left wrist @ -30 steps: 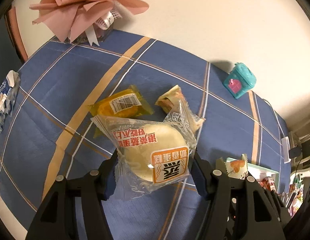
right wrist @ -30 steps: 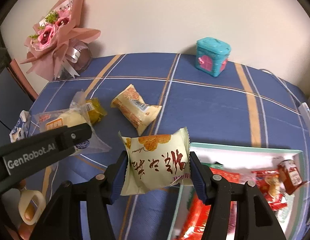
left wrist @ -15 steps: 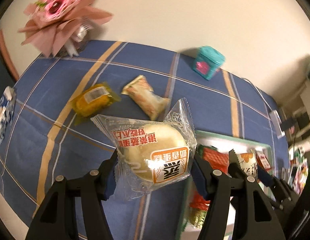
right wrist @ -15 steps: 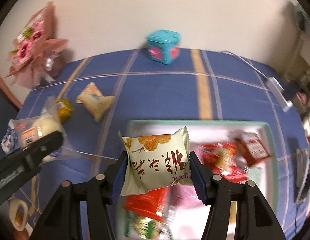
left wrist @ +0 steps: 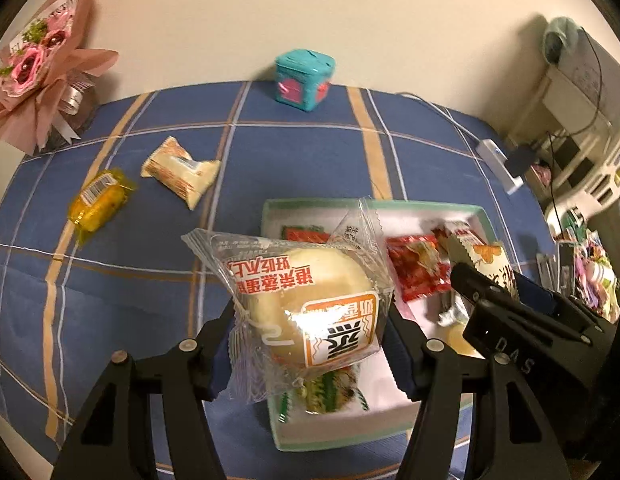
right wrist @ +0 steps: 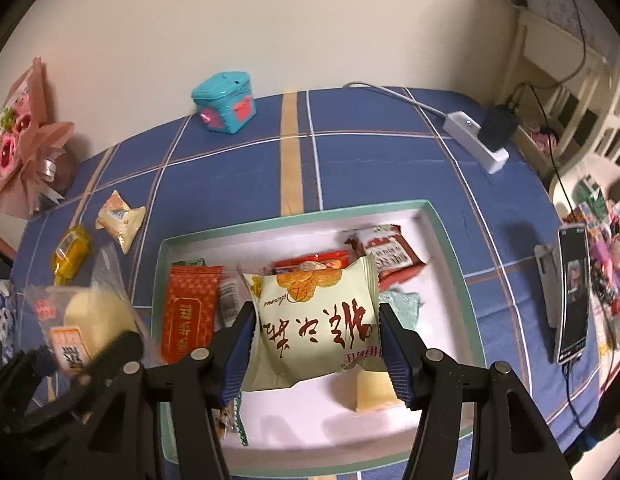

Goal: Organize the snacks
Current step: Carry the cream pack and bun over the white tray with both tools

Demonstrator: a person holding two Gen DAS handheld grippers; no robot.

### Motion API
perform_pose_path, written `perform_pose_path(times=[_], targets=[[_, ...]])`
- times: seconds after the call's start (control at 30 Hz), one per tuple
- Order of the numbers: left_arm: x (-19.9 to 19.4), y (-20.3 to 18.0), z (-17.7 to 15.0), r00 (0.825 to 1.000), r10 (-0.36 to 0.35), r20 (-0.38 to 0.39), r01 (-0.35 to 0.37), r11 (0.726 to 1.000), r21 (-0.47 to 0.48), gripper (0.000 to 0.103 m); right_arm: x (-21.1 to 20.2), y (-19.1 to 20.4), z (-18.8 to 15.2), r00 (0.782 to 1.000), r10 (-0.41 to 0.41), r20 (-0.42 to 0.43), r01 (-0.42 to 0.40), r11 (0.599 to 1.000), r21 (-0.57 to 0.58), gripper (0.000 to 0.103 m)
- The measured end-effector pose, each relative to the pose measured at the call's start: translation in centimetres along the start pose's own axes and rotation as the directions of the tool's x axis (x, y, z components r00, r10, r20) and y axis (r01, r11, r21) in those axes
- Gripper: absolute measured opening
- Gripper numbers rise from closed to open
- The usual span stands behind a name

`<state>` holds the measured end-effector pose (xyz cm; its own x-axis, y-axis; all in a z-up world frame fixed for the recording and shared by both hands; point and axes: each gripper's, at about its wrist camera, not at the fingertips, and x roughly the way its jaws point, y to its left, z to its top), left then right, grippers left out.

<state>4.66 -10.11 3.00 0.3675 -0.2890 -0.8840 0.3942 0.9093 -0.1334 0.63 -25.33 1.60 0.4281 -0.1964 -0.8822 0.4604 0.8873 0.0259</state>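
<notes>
My left gripper (left wrist: 310, 336) is shut on a clear-wrapped steamed cake (left wrist: 310, 300) and holds it above the left edge of the green-rimmed white box (left wrist: 310, 202). My right gripper (right wrist: 315, 344) is shut on a cream cracker packet (right wrist: 315, 316) and holds it over the middle of the box (right wrist: 294, 218). The box holds several red snack packets (right wrist: 190, 316). A cream snack packet (left wrist: 180, 172) and a yellow wrapped snack (left wrist: 96, 200) lie on the blue cloth to the left.
A teal toy chest (left wrist: 304, 80) stands at the back by the wall. A pink bouquet (left wrist: 38, 72) is at the back left. A white power strip (right wrist: 475, 142) and a phone (right wrist: 571, 296) lie at the right.
Both grippers have swung right with their packets, from over the blue cloth to over the box. The loose snacks on the cloth have stayed in place.
</notes>
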Motion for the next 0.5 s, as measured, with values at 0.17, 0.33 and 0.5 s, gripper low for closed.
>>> perform_pose_path(times=[0.17, 0.33, 0.5], targets=[[0.5, -1.3, -0.8, 1.000, 0.002, -0.021, -0.002, 1.000, 0.029, 0.065, -0.2, -1.3, -0.9, 1.000, -0.023, -0.012, 0.023, 1.000, 0.017, 0.062], [1.5, -2.2, -1.8, 0.998, 0.008, -0.057, -0.005, 0.998, 0.056, 0.066, -0.2, -2.4, -1.9, 0.999, -0.027, -0.030, 0.028, 0.998, 0.049, 0.062], [3.4, -3.1, -2.5, 0.993, 0.017, -0.115, -0.007, 0.996, 0.084, 0.066, 1.2, -2.3, -2.3, 0.999, -0.008, -0.053, 0.010, 0.999, 0.037, 0.062]])
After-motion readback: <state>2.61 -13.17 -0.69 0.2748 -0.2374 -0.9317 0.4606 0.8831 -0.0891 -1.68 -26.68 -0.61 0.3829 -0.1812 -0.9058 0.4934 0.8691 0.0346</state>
